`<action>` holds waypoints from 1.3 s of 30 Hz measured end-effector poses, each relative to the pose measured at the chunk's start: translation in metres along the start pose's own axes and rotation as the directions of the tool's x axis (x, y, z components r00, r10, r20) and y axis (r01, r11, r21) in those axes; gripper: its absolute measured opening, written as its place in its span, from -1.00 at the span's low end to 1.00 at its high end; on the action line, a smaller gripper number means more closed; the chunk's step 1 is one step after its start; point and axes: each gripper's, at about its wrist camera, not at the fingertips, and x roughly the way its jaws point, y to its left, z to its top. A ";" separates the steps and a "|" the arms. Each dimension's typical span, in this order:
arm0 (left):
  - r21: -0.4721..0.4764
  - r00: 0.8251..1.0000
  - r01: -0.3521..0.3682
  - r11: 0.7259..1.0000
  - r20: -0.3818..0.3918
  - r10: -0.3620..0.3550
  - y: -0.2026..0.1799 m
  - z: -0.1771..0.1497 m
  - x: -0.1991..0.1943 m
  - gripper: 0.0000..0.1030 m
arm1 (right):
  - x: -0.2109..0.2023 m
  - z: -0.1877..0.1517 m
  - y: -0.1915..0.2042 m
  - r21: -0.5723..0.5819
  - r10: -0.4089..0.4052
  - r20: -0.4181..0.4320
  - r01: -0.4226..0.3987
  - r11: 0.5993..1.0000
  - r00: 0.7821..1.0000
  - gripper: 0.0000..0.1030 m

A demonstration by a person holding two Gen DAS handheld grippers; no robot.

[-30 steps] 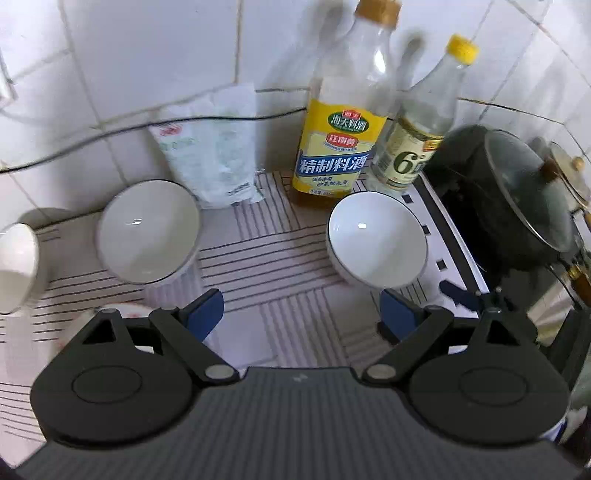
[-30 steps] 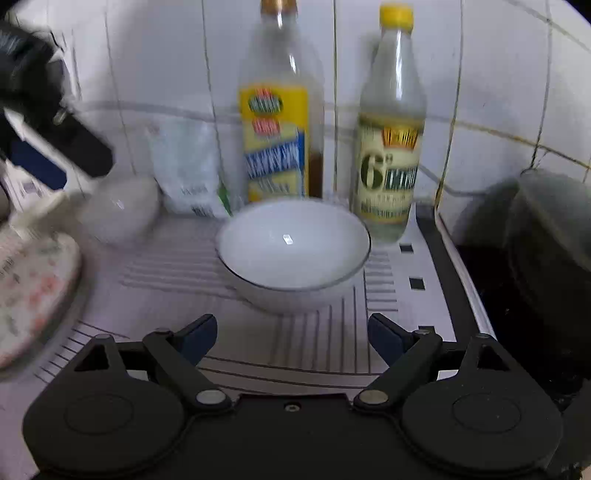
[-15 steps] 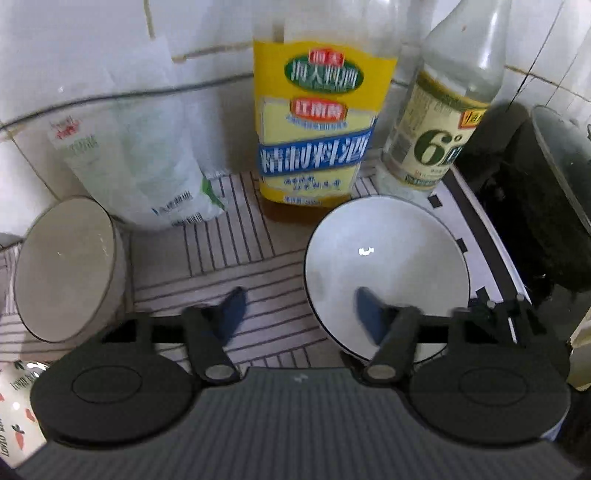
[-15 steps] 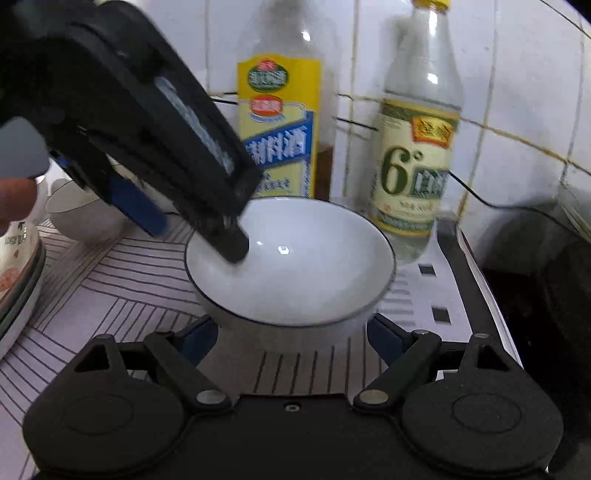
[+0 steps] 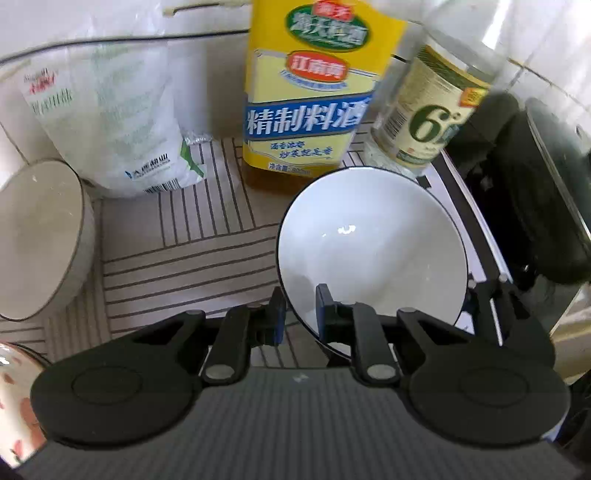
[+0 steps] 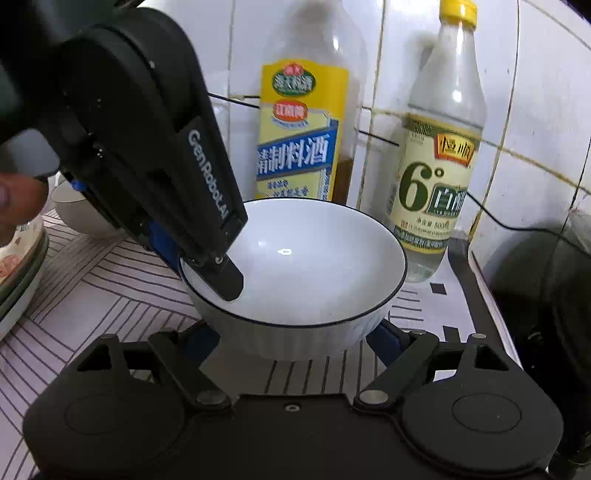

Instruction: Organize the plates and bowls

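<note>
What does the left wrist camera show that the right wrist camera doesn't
Only the left wrist view shows the white bag against the tiles and the whole cream bowl beside it. Only the right wrist view shows the vinegar bottle's yellow cap, a fingertip, and the open right gripper flanking the bowl. Both show the white bowl, its rim pinched by the left gripper, and the cooking wine bottle.

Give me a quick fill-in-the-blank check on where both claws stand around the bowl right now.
1. The left claw is shut on the ____ of the white bowl.
2. The right claw stands ____, one finger on each side of the bowl's base.
3. Behind the bowl stand ____ bottles, the yellow-label bottle and the yellow-capped bottle.

Missing words: rim; open; two
</note>
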 end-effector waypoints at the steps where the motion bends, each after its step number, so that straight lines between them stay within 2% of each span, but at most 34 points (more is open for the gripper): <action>1: 0.014 1.000 -0.007 1.000 0.003 0.007 -0.001 -0.001 -0.003 -0.71 | -0.002 0.002 0.000 -0.003 -0.001 0.003 0.001 1.000 1.000 0.72; 5: 0.054 1.000 -0.005 0.999 0.009 0.004 -0.007 -0.006 -0.021 -0.71 | -0.022 0.004 0.005 0.001 -0.010 0.015 0.010 1.000 1.000 0.72; 10: 0.045 0.999 0.036 0.998 -0.012 -0.035 0.001 -0.010 -0.045 -0.71 | -0.049 0.007 0.016 0.016 -0.004 0.040 0.003 1.000 0.999 0.73; 16: 0.056 0.999 0.048 0.997 -0.010 -0.047 0.008 -0.034 -0.075 -0.71 | -0.080 0.008 0.032 -0.005 0.009 0.037 -0.009 1.000 0.999 0.73; 22: -0.025 0.995 0.077 0.997 -0.061 -0.079 0.028 -0.052 -0.096 -0.71 | -0.100 0.006 0.046 -0.046 0.064 0.024 -0.063 0.997 0.998 0.73; 24: -0.058 0.993 0.091 0.994 -0.075 -0.095 0.035 -0.059 -0.099 -0.70 | -0.106 0.001 0.051 -0.035 0.082 0.021 -0.081 0.996 0.996 0.73; 31: -0.037 0.992 0.026 0.999 -0.126 -0.031 0.038 -0.089 -0.089 -0.71 | -0.104 -0.014 0.071 -0.091 0.128 -0.020 -0.129 0.987 0.992 0.73; 39: -0.046 0.987 -0.011 0.999 -0.161 0.004 0.044 -0.100 -0.068 -0.70 | -0.090 -0.028 0.076 -0.097 0.169 -0.067 -0.175 0.980 0.983 0.72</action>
